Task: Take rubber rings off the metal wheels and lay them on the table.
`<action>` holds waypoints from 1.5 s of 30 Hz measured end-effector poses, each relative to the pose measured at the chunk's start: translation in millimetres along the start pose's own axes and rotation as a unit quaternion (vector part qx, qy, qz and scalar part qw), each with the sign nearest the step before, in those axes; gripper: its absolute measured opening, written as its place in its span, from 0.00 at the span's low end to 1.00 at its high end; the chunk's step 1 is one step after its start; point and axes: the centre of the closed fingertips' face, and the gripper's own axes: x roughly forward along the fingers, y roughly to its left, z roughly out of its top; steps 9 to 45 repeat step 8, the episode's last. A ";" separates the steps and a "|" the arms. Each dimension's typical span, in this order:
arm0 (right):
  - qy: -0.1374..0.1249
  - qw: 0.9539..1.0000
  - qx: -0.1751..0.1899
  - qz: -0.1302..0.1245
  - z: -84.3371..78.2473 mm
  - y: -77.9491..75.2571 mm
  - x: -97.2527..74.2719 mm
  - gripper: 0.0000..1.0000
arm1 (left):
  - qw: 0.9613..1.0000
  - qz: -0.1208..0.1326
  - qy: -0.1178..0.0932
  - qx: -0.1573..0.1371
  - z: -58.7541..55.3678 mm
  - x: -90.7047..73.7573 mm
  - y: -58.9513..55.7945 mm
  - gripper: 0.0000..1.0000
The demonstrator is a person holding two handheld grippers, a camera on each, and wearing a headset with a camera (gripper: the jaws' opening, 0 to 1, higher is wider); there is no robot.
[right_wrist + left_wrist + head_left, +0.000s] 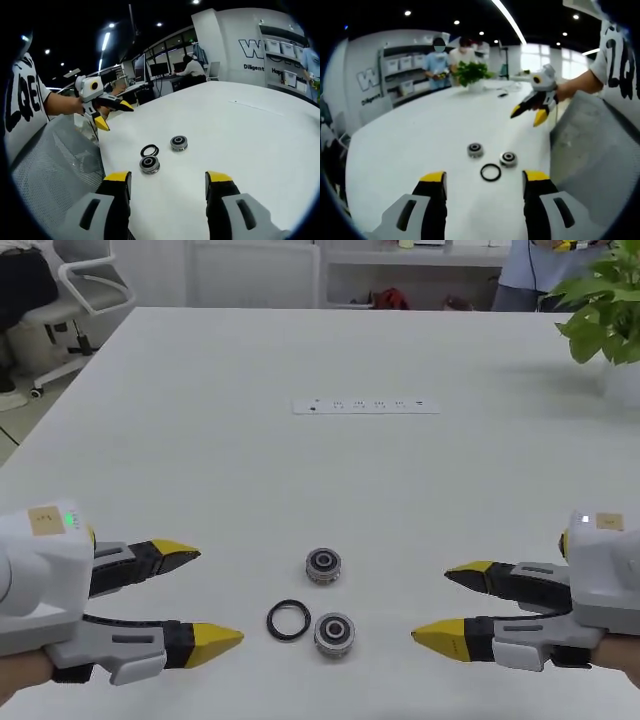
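Note:
Two small metal wheels lie flat on the white table (200,420): one farther out (323,565) (475,149) (178,142), one nearer the front edge (334,632) (508,158) (149,164). A loose black rubber ring (288,620) (490,172) (149,150) lies flat beside the nearer wheel. My left gripper (205,597) (484,177) (111,114) hovers open left of them, holding nothing. On the other side, my right gripper (445,605) (168,178) (527,114) is open too, with nothing between its yellow tips.
A white power strip (366,405) lies farther back on the table. A green plant (605,310) (471,74) stands at the far right. Office chairs (85,280) are beyond the far left corner. People stand by shelves (402,72) in the background.

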 end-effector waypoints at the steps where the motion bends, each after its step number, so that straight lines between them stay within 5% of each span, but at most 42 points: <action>1: -0.001 1.000 0.000 0.000 0.3 -0.1 -0.1 0.57 | 1.000 0.001 0.000 0.000 -0.1 -0.4 0.1 0.62; 45: 0.000 1.000 -0.001 0.000 0.8 1.6 -0.7 0.57 | 1.000 0.001 0.000 0.001 0.3 -2.1 -0.6 0.62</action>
